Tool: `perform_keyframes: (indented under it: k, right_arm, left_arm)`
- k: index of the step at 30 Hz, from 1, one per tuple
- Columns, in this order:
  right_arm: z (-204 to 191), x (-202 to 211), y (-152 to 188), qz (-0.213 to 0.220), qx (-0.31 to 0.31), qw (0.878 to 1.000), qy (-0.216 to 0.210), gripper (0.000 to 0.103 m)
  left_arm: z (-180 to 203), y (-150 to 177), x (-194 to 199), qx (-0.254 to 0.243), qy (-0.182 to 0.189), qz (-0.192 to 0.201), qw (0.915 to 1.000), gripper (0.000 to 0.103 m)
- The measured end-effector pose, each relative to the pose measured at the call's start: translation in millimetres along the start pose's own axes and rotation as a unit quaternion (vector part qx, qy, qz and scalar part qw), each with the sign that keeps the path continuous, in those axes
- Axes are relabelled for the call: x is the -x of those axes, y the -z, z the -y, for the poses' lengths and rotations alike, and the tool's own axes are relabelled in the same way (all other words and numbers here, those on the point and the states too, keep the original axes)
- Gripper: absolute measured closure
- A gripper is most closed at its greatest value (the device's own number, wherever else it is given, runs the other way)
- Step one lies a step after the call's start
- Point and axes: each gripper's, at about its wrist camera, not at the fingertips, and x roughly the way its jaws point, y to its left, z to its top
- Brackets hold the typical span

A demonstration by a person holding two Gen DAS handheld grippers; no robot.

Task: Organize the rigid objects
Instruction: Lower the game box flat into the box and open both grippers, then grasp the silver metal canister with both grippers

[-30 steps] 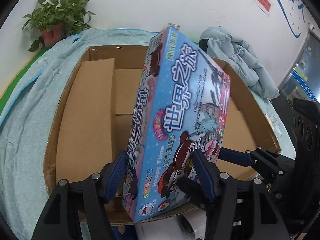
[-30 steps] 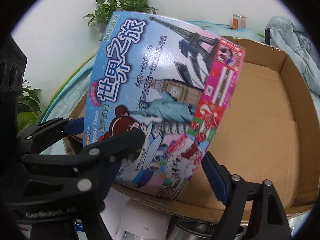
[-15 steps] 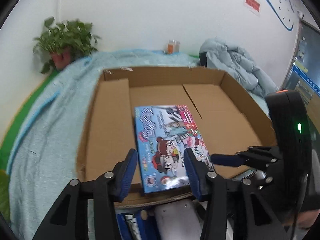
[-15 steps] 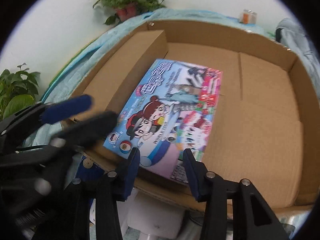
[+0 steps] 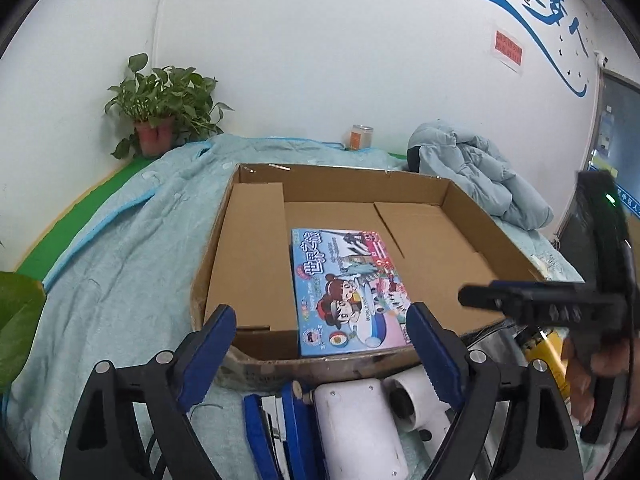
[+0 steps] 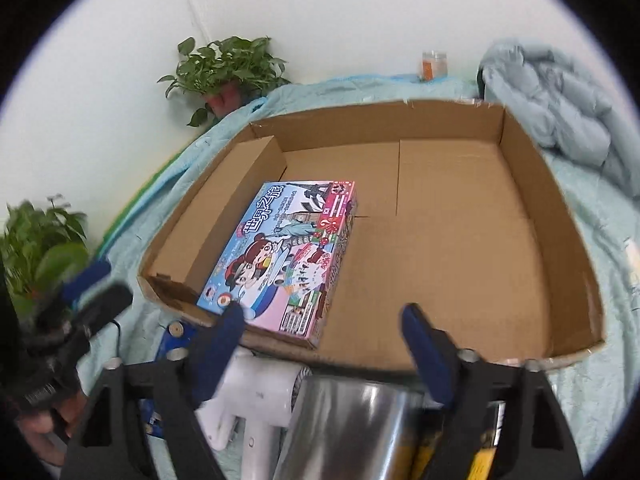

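Both tongs now stand wide apart and hold nothing: the left tongs [image 5: 324,344] and the right tongs [image 6: 320,340] have let go of the board game box [image 5: 346,292] that they gripped together a second ago, tilted up over the cardboard box [image 5: 472,216]. That game box now lies flat, printed face up, on the floor of the cardboard box, in the near left part, just beside the folded-in cardboard flap [image 5: 250,256] along the left wall and close to the near rim. Both tongs have drawn back to the near side of the rim, so the placing looks finished and the first thing of the tidying is in. Most of the cardboard floor to the right is bare, which leaves room for more. Just below the tongs, outside the cardboard box on the blue blanket [image 5: 120,272], wait other rigid things: a white hair dryer [image 6: 260,396], a shiny metal cylinder [image 6: 352,428], a blue stapler-like thing [image 5: 276,432] and a yellow can [image 5: 548,356]. I judge the next step to be picking one of these, likely the nearest
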Motion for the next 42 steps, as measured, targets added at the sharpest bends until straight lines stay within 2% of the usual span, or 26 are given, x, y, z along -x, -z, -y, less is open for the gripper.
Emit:
perform_keyframes:
  k: [4, 7, 9, 12, 14, 16, 20, 22, 23, 25, 28, 31, 33, 34, 35, 36, 37, 38, 39, 40, 42]
  right_arm:
    - [21, -31, -29, -0.045, -0.044, 0.998, 0.006, 0.036]
    - [27, -64, -45, -0.089, -0.068, 0.994, -0.004, 0.039]
    - [22, -85, -52, -0.113, -0.061, 0.992, 0.002, 0.051]
    - [13, -112, -55, -0.149, -0.054, 0.987, -0.006, 0.062]
    - [5, -117, -55, -0.151, -0.048, 0.987, -0.026, 0.062]
    - [-3, -115, -54, -0.143, -0.031, 0.989, -0.018, 0.062]
    - [-7, -101, -50, -0.12, -0.016, 0.992, -0.029, 0.056]
    - [-15, -80, -48, -0.088, 0.012, 0.996, -0.021, 0.029]
    - [-18, -65, -45, -0.065, 0.03, 0.997, -0.004, 0.011]
    - [-22, -30, -33, -0.017, 0.062, 0.997, 0.041, 0.0]
    - [-19, 26, -5, 0.043, 0.073, 0.992, 0.093, 0.0]
    - [-15, 64, 22, 0.08, 0.062, 0.988, 0.118, 0.0]
    - [-16, 79, 41, 0.091, 0.062, 0.984, 0.141, 0.0]
    - [-15, 81, 47, 0.089, 0.063, 0.984, 0.143, 0.0]
    - [-15, 86, 56, 0.089, 0.064, 0.983, 0.146, 0.0]
    - [-15, 89, 60, 0.092, 0.062, 0.982, 0.15, 0.002]
    - [-15, 93, 67, 0.098, 0.058, 0.981, 0.155, 0.005]
    - [-13, 98, 74, 0.103, 0.054, 0.981, 0.155, 0.028]
    - [-14, 101, 79, 0.105, 0.05, 0.98, 0.163, 0.059]
    - [-14, 103, 84, 0.106, 0.045, 0.977, 0.178, 0.066]
    - [-15, 107, 91, 0.107, 0.042, 0.979, 0.17, 0.064]
  left_arm:
    - [-18, 0, -16, 0.011, -0.009, -0.011, 0.9998, 0.004]
    - [-32, 0, -26, 0.02, -0.012, -0.023, 0.9994, 0.004]
    - [-39, 2, -29, 0.03, -0.011, -0.033, 0.999, 0.004]
    - [-47, 5, -33, 0.035, -0.018, -0.046, 0.9982, 0.004]
    - [-50, 6, -31, 0.037, -0.015, -0.046, 0.9981, 0.004]
    - [-50, 7, -29, 0.037, -0.008, -0.042, 0.9984, 0.004]
    - [-45, 7, -23, 0.026, -0.001, -0.026, 0.9993, 0.003]
    - [-42, 8, -19, 0.025, -0.002, -0.02, 0.9995, 0.001]
    - [-41, 7, -17, 0.024, -0.004, -0.018, 0.9995, 0.001]
    - [-40, 9, -12, 0.025, -0.009, -0.016, 0.9995, 0.001]
    - [-41, 14, -5, 0.041, -0.006, -0.014, 0.999, 0.001]
    - [-33, 21, 1, 0.046, 0.008, -0.015, 0.9988, 0.001]
    - [-22, 25, 6, 0.038, 0.015, -0.012, 0.9991, 0.001]
    - [-17, 26, 9, 0.033, 0.018, -0.009, 0.9992, 0.005]
    - [-8, 28, 13, 0.028, 0.025, -0.008, 0.9993, 0.021]
    - [-3, 29, 14, 0.022, 0.032, -0.012, 0.9992, 0.038]
    - [4, 30, 14, 0.015, 0.041, -0.026, 0.9987, 0.074]
    - [11, 31, 12, 0.011, 0.048, -0.042, 0.9979, 0.088]
    - [15, 32, 12, 0.01, 0.054, -0.048, 0.9973, 0.088]
    - [21, 33, 13, 0.01, 0.065, -0.047, 0.9968, 0.087]
    - [29, 35, 17, 0.002, 0.069, -0.046, 0.9965, 0.059]
